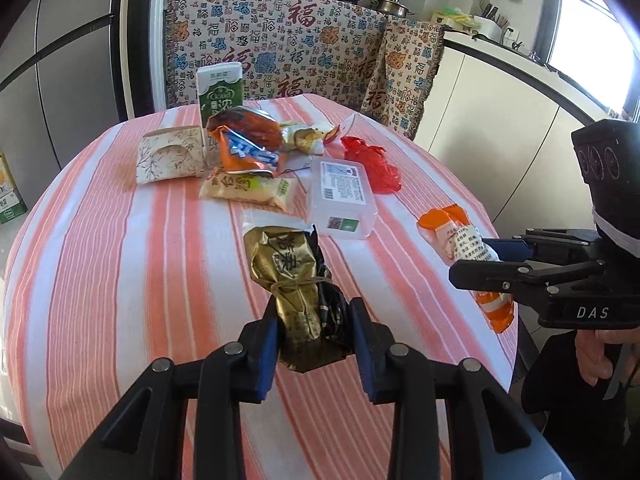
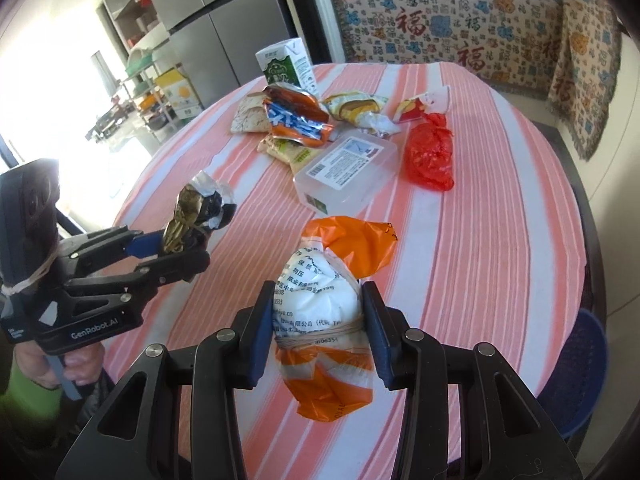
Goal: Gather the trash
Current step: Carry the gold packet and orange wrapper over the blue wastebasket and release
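My left gripper (image 1: 314, 328) is shut on a gold and black wrapper bundle (image 1: 296, 280) and holds it above the near part of the striped table (image 1: 120, 260). My right gripper (image 2: 316, 316) is shut on an orange and white bag bundle (image 2: 324, 308), held above the table's near right edge. Each gripper shows in the other view: the right one (image 1: 480, 268) with the orange bag (image 1: 460, 236), the left one (image 2: 180, 248) with the gold wrapper (image 2: 196, 212). More trash lies mid-table: a clear plastic box (image 1: 344, 196), a red bag (image 1: 372, 164), an orange snack bag (image 1: 248, 144).
A green milk carton (image 1: 220, 92) and a cardboard sleeve (image 1: 168, 156) stand at the table's far side with several small wrappers (image 1: 248, 190). A patterned cloth-covered cabinet (image 1: 280, 40) is behind. A fridge (image 2: 224, 12) stands at left, a counter (image 1: 500, 92) at right.
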A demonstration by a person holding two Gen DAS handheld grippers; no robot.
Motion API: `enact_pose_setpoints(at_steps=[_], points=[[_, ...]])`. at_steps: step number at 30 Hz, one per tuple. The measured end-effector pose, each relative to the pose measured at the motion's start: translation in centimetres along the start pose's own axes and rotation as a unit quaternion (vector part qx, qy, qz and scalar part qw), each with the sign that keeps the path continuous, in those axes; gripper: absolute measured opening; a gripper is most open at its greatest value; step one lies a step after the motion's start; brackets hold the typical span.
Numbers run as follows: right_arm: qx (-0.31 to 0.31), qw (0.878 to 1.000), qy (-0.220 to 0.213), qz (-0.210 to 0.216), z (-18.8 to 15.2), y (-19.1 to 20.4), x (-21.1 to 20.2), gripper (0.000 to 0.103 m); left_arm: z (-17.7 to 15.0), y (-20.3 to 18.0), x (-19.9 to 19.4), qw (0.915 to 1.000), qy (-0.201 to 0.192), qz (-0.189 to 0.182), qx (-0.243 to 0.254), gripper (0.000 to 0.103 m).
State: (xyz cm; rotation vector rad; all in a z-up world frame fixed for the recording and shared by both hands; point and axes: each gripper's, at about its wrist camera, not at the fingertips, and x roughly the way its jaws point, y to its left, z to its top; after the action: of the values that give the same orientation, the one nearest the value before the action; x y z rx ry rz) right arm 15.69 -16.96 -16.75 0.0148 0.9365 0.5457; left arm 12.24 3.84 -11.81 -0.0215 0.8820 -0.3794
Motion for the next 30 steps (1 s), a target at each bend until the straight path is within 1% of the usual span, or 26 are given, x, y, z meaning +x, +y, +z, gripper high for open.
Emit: enact_pose_setpoints(at_steps=[8,12,15,17,21,25,30], points=[[0.031,0.999,-0.020,-0.001,-0.6,-3.3,-1.6,0.043,1.1,-3.8,1.1,0.9996,0.005,-0.015,0.021,0.033],[0.054,0.998,-0.037,-0.014,-0.7,-6.6,-3.7,0.043,2.7,-6.4,1.8,0.9986,0.006,-0.039,0.036,0.033],[0.070,0.995,-0.049,-0.043,-0.8,-10.1,-6.0,0.043,4.2,-9.2,2.4,0.9964,0.005,-0.064,0.055,0.033],[0.082,0.993,-0.055,-0.069,-1.0,-12.9,-7.7,0.043,5.3,-11.4,2.9,0.9942,0.004,-0.083,0.069,0.033],[0.114,0.984,-0.060,-0.124,-1.7,-18.9,-11.0,0.043,7.4,-16.7,4.7,0.9874,0.006,-0.122,0.101,0.033],[0.144,0.973,-0.063,-0.167,-2.8,-23.8,-13.3,0.043,8.8,-22.4,7.8,0.9799,0.018,-0.154,0.126,0.033],[0.183,0.963,-0.054,-0.192,-5.0,-28.5,-13.9,0.043,9.5,-28.1,12.5,0.9707,0.046,-0.193,0.136,0.033]])
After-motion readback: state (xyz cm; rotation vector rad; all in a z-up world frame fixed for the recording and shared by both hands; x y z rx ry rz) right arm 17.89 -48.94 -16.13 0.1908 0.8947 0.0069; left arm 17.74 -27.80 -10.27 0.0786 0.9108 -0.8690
